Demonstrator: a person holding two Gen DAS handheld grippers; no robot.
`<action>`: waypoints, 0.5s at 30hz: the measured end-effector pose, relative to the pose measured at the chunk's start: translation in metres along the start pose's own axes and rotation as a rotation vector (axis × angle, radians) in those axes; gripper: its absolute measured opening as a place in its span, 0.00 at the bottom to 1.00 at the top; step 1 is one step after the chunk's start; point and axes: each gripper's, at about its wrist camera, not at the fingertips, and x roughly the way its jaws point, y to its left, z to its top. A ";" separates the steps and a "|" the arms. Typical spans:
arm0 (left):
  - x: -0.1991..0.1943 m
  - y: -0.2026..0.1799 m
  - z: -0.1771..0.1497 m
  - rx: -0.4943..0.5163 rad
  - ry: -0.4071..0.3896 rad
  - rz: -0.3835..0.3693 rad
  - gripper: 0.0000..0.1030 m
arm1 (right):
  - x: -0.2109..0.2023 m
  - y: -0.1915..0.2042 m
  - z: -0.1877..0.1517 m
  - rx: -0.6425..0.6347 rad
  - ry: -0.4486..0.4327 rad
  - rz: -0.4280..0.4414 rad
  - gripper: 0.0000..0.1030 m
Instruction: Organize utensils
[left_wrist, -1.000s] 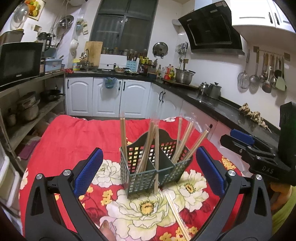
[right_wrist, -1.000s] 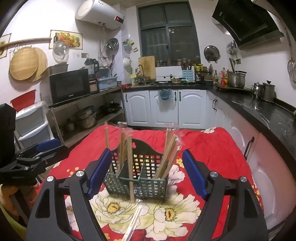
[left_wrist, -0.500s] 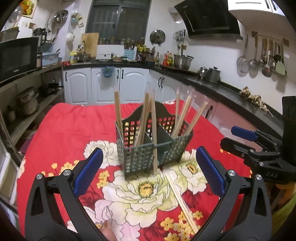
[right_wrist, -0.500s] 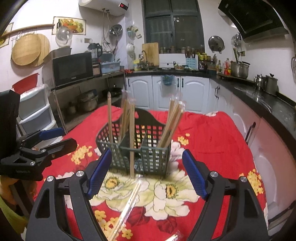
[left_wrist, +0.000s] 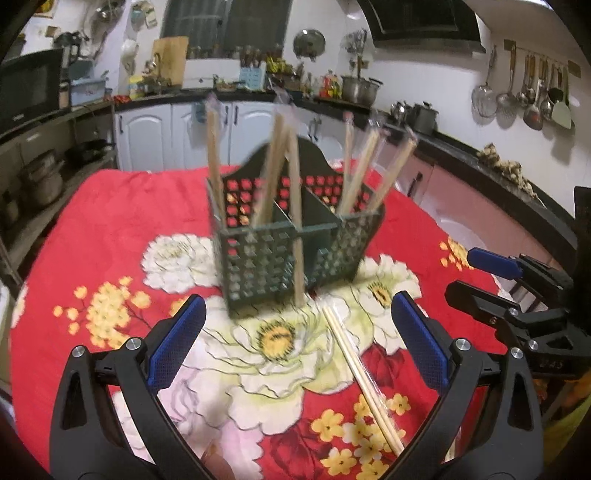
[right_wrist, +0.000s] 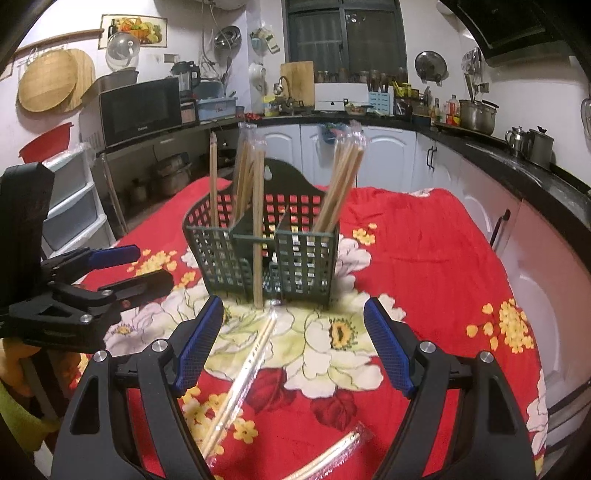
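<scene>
Chopsticks (right_wrist: 341, 184) in clear sleeves already stood in most of the dark green utensil caddy (right_wrist: 266, 254), which sat on the red floral tablecloth (right_wrist: 424, 266) toward the middle of the table, so the sorting looked well under way but not finished. Several wrapped pairs leaned in the caddy's left compartment and a bundle leaned in its right one; a single stick (right_wrist: 258, 236) stood against the caddy's front wall, and whether it sat inside a small front pocket or merely leaned outside could not be told. Loose work remained on the cloth: one wrapped pair of chopsticks (left_wrist: 364, 376) lay flat just in front of the caddy, running from its base toward the near edge of the table, and in the right wrist view a second wrapped pair (right_wrist: 332, 456) lay close to the near edge. The left gripper (left_wrist: 297, 341) hung above the cloth with its blue-padded fingers (left_wrist: 173, 339) spread wide and nothing between them, the flat pair lying below the gap nearer its right finger. The right gripper (right_wrist: 293, 345) was likewise released and empty, fingers apart, with the same pair's far end under its left finger. Neither tool touched a chopstick. By this showing, at least two wrapped pairs were left to be lifted and stood in the caddy, and the nearer-lying one in front of it seemed the likelier next pick. The left view was somewhat blurred, so finer details of the caddy's contents were unclear.
</scene>
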 end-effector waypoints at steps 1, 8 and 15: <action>0.004 -0.002 -0.002 0.003 0.016 -0.007 0.90 | 0.000 -0.001 -0.003 0.003 0.008 -0.001 0.74; 0.031 -0.007 -0.012 0.002 0.105 -0.038 0.90 | 0.002 -0.015 -0.028 0.028 0.064 -0.022 0.74; 0.066 -0.013 -0.014 -0.004 0.207 -0.106 0.89 | 0.007 -0.030 -0.054 0.071 0.140 -0.049 0.74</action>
